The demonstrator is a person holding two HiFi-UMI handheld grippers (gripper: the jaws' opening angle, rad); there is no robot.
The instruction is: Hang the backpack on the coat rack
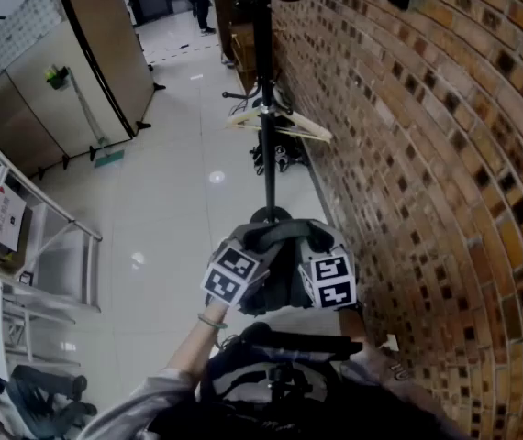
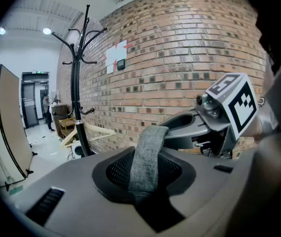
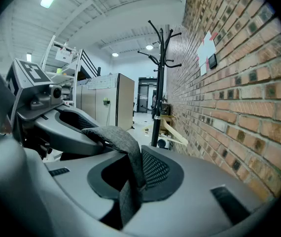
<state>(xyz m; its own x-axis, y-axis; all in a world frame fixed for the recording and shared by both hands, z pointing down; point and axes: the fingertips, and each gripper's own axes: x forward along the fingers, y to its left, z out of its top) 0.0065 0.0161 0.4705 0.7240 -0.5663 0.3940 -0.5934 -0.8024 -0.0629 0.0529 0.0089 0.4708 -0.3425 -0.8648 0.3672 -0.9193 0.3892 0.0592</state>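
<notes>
The dark backpack (image 1: 280, 278) hangs at waist height between my two grippers, in front of the black coat rack (image 1: 266, 108) that stands along the brick wall. Its grey top strap (image 2: 148, 157) arches from one gripper to the other. The left gripper (image 1: 260, 259) is shut on one end of the strap, which runs down into the gap between its jaws (image 2: 148, 191). My right gripper (image 1: 306, 257) is shut on the other end of the strap (image 3: 125, 147). The rack's hooks (image 3: 160, 43) rise well above both grippers, a few steps ahead.
A brick wall (image 1: 427, 154) runs close on the right. Wooden hangers (image 1: 284, 125) and small items lie around the rack's foot. A folding panel (image 1: 87, 53) and a metal shelf (image 1: 23, 246) stand on the left, with light tiled floor (image 1: 179, 200) between. A person stands at the far doorway.
</notes>
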